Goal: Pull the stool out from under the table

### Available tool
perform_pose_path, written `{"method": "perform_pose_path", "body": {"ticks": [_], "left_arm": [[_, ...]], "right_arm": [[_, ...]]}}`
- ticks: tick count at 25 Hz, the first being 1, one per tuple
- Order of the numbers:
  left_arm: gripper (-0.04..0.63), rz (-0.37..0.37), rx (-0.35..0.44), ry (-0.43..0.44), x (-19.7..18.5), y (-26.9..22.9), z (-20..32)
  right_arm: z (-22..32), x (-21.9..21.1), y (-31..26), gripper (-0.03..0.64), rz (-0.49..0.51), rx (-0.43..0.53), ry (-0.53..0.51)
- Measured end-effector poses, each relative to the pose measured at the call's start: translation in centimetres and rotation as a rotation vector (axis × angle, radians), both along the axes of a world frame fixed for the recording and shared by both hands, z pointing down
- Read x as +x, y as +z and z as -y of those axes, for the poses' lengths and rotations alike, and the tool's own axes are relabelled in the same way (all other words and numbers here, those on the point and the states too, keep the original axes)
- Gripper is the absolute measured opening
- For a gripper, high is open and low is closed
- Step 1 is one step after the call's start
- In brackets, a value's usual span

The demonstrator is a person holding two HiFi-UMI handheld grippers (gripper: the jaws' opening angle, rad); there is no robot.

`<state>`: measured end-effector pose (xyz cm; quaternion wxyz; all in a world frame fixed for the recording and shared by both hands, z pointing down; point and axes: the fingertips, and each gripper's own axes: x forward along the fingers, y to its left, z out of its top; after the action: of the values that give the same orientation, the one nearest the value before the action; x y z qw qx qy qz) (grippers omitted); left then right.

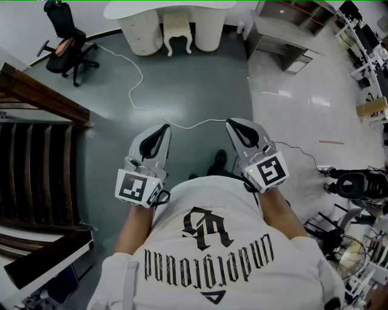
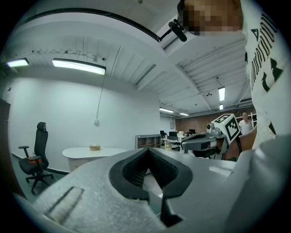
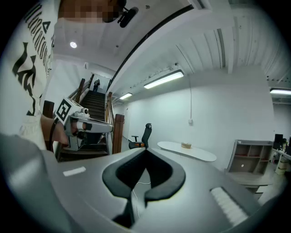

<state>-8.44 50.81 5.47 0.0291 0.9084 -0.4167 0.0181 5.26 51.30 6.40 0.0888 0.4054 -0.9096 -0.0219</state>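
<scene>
Standing far off, the stool (image 1: 177, 28) seems half hidden under the table (image 1: 136, 9).

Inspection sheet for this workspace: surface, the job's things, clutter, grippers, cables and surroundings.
Surface: grey floor, with paler glossy floor to the right.
Job's things: small white stool with curved legs, tucked under the white curved table at the far end, not yet pulled out.
Clutter: small tan object on the table top.
Grippers: left gripper and right gripper both shut and empty, held side by side, well short of the stool.
Cables: white cable snakes across the floor from near the table towards the person.
Surroundings: black office chair with orange seat, dark wooden staircase at the left, grey shelf unit at the right.
</scene>
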Motion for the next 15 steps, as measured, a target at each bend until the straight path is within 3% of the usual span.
{"method": "perform_pose_path", "body": {"ticks": [7,15], "left_arm": [[0.006,-0.002,0.002,-0.016,0.1,0.3,1.7],[0.007,0.015,-0.013,-0.058,2.2,0.7,7.1]], "right_arm": [[2.1,1.2,0.4,-0.002,-0.009,0.005,0.003],[8.4,5.3,0.9,0.000,-0.031,0.024,-0.016]]}}
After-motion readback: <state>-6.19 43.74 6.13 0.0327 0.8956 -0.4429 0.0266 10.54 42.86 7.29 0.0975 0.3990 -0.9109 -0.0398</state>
